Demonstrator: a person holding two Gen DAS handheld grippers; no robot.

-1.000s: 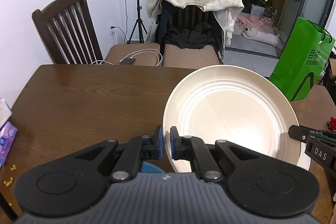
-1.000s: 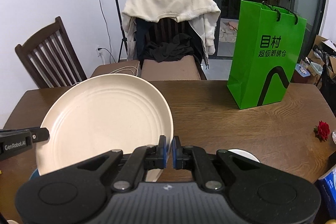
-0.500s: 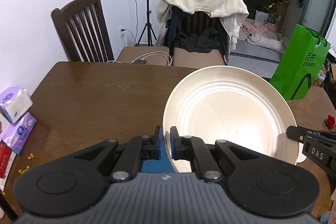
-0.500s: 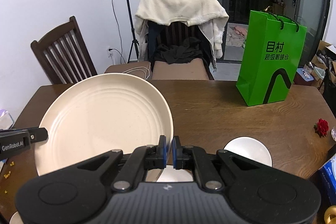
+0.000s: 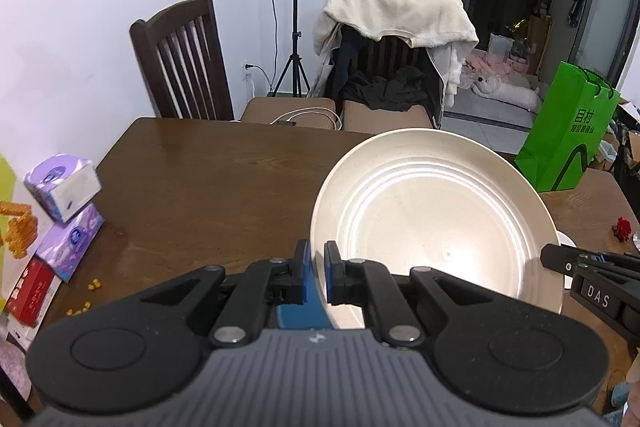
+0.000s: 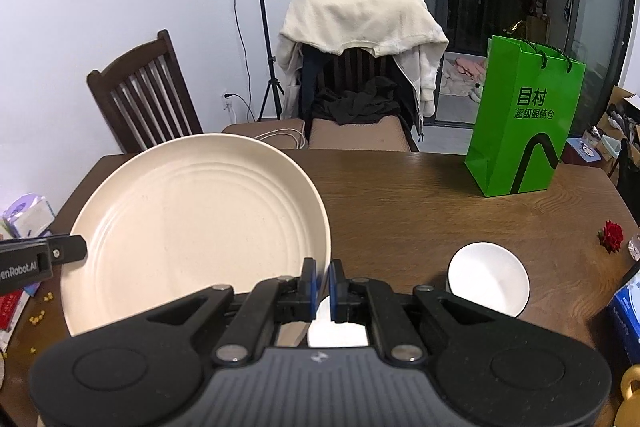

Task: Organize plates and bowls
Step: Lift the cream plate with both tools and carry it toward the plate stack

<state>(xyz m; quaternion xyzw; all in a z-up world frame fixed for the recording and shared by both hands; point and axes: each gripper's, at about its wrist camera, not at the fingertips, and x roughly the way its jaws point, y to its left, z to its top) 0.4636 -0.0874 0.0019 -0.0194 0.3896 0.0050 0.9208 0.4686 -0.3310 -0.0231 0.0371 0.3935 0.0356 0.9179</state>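
Both the left gripper (image 5: 316,273) and right gripper (image 6: 323,290) clamped the plate (image 5: 432,227) by opposite rims, so level, matched hands were key.

Left tongs (image 5: 316,273) clamp cream plate (image 5: 432,223) rim above wooden table (image 5: 208,179).

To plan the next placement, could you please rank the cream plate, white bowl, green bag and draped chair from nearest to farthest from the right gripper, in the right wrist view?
1. Cream plate: pinched in the right gripper, on its left.
2. White bowl: right, on the table.
3. Green bag: far right.
4. Draped chair: beyond the table.
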